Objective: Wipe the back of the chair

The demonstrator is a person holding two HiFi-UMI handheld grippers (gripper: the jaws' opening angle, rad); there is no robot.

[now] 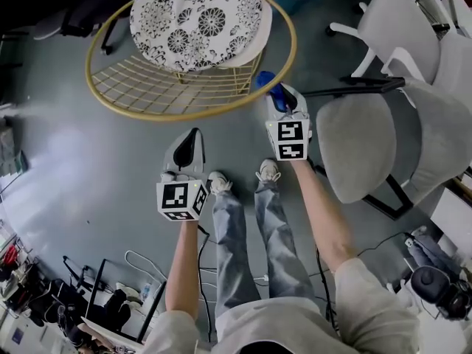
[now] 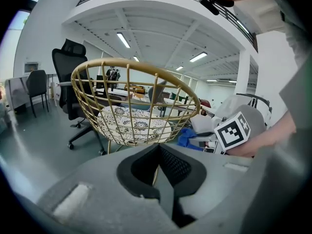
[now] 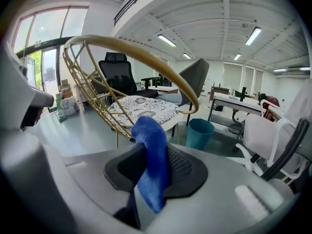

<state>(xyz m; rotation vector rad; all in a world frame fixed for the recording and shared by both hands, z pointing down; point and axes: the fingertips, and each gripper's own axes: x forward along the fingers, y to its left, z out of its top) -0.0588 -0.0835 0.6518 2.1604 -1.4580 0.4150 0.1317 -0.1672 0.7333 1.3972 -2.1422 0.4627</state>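
A round gold wire chair (image 1: 140, 87) with a black-and-white patterned cushion (image 1: 198, 21) stands in front of me. Its curved wire back (image 2: 131, 87) faces both grippers. My right gripper (image 1: 278, 96) is shut on a blue cloth (image 1: 267, 81), held just off the rim's right side. In the right gripper view the cloth (image 3: 152, 165) hangs out of the jaws below the gold rim (image 3: 141, 52). A short way before the rim, my left gripper (image 1: 194, 134) is shut and holds nothing (image 2: 158, 152). The right gripper's marker cube (image 2: 235, 130) shows beside it.
Grey office chairs (image 1: 361, 153) stand close at the right, with white ones (image 1: 398, 21) behind. A teal bin (image 3: 197, 130) sits past the gold chair. A black office chair (image 2: 68, 82) is at the far left. Cables and gear (image 1: 110, 293) lie at the lower left.
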